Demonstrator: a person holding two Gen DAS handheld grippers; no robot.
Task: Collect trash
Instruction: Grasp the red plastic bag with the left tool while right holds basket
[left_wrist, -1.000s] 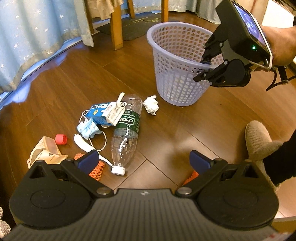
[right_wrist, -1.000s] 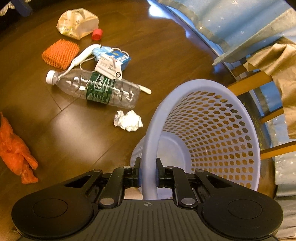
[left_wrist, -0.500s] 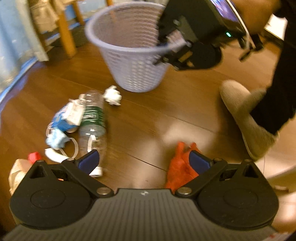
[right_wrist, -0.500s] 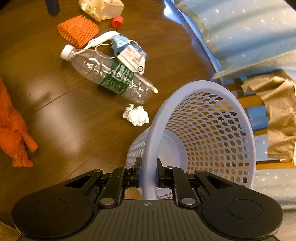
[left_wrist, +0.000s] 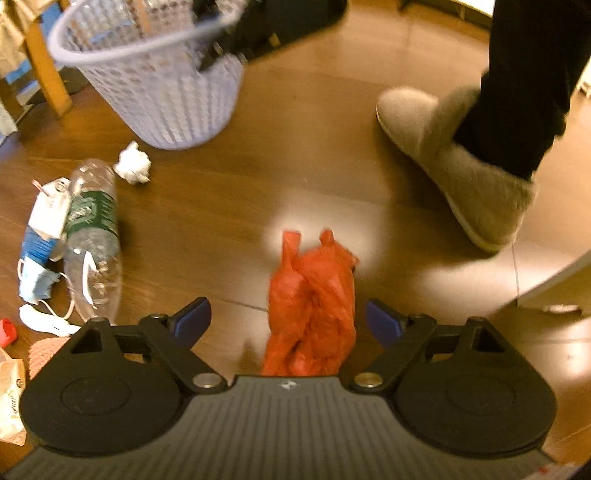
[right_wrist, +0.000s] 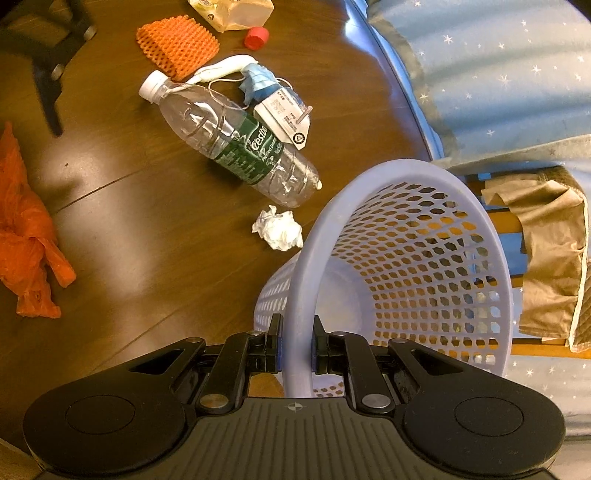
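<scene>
On the left, the left gripper (left_wrist: 288, 319) is held over the orange bag (left_wrist: 314, 306) on the floor, its jaws wide but closing, with the bag between the blue pads (left_wrist: 192, 319) and not yet pressed. On the right, the basket (right_wrist: 491, 258) is gripped at its rim by the right gripper (right_wrist: 296, 347) and kept tilted, while the bottle (right_wrist: 236, 142), tissue (right_wrist: 279, 229) and other litter lie on the floor beside it. The pickup of the bag appears to be in hand; next, the pads need to be closed on it and the bag carried to the basket.
</scene>
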